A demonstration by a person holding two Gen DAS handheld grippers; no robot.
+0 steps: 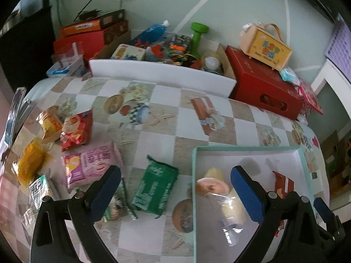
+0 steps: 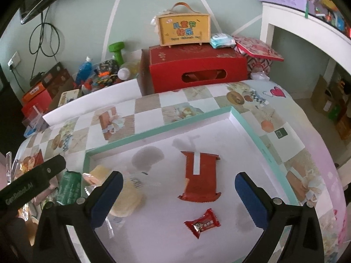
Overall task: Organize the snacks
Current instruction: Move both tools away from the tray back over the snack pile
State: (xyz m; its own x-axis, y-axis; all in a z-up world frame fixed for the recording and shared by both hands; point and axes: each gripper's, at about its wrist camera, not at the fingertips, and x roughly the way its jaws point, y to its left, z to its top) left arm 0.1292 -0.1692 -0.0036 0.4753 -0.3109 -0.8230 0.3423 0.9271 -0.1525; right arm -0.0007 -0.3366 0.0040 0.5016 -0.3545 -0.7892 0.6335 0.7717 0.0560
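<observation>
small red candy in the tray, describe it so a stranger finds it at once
Start at the mint-rimmed white tray. Near its front, between the open right gripper's fingers, lies the small red candy. Unlike the larger red packet behind it, it's tiny with crimped ends.

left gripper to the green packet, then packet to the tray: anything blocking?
Nothing visible. The open left gripper hangs above the green packet; bare tablecloth lies between the packet and the mint-rimmed tray. Only the tray's low wall must be cleared.

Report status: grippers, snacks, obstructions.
Left gripper and right gripper open, empty. Red packets in teal-rimmed tray. Green foil packet on table. No obstruction seen.
</observation>
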